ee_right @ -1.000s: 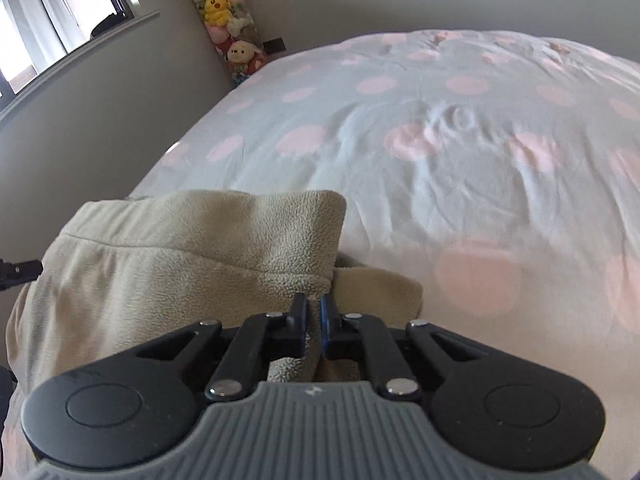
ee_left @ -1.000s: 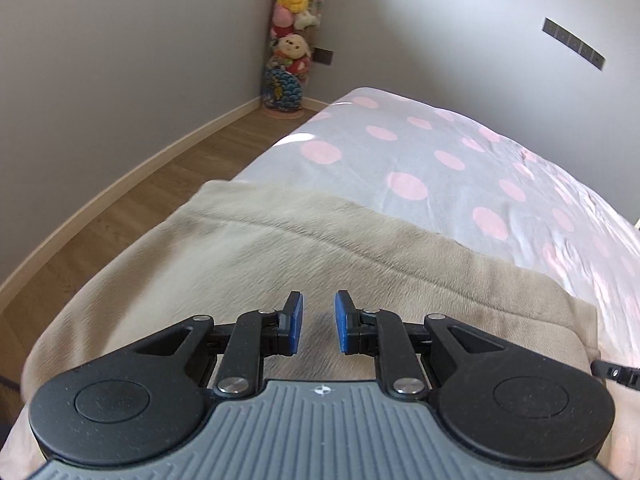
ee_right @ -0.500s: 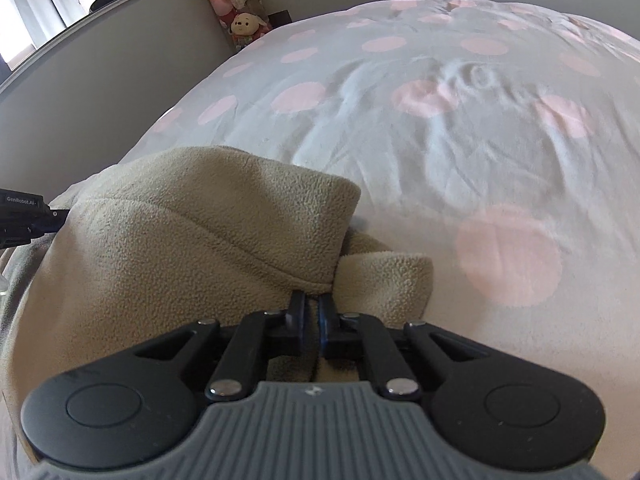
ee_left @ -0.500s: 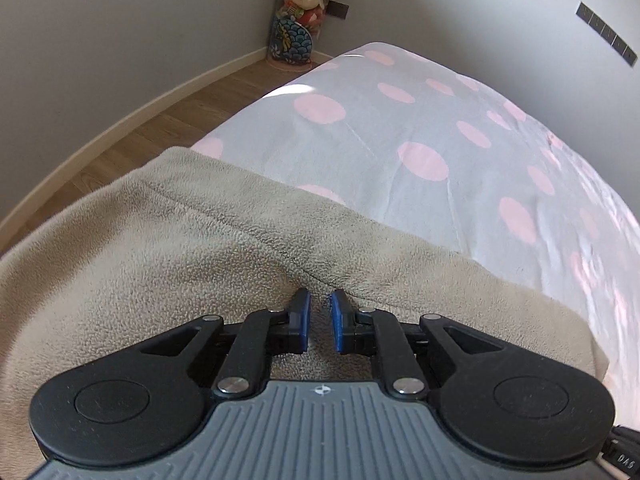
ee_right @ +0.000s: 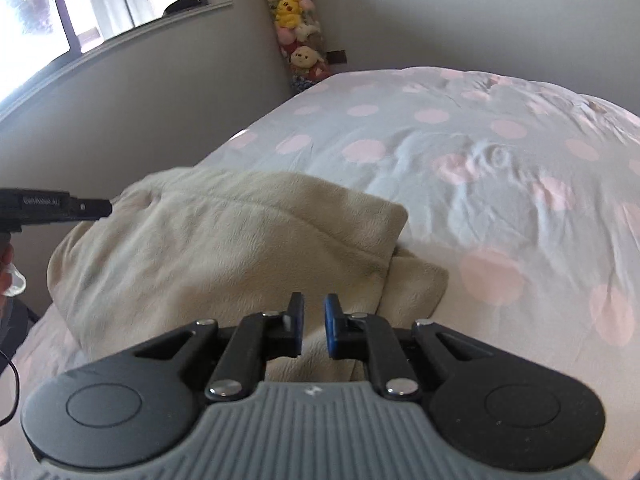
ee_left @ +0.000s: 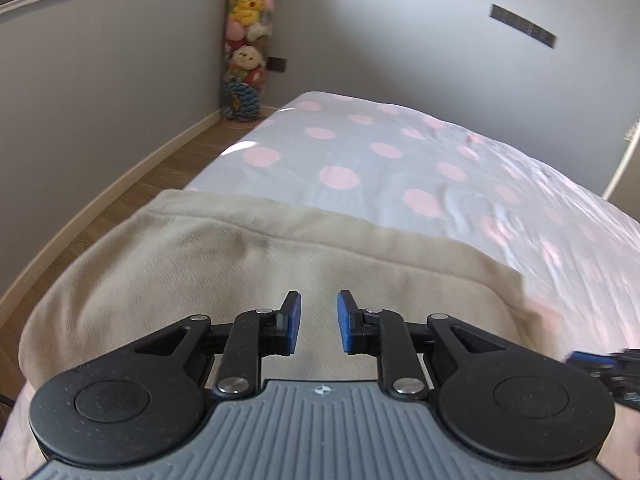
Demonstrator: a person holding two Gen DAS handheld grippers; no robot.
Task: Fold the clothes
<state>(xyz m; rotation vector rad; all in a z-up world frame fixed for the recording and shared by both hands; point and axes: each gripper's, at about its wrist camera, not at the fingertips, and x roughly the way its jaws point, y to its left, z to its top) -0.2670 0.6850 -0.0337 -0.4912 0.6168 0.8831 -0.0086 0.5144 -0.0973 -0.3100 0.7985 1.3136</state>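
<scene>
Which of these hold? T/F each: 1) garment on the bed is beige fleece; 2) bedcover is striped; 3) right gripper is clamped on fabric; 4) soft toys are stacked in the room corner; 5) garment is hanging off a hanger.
1) True. The beige fleece garment lies on the bed.
2) False. The bedcover is pale with pink dots.
3) False. The right gripper has its jaws opening, nothing pinched between them; the left gripper likewise.
4) True. The soft toys are stacked in the corner.
5) False. It rests folded on the bedcover.
</scene>
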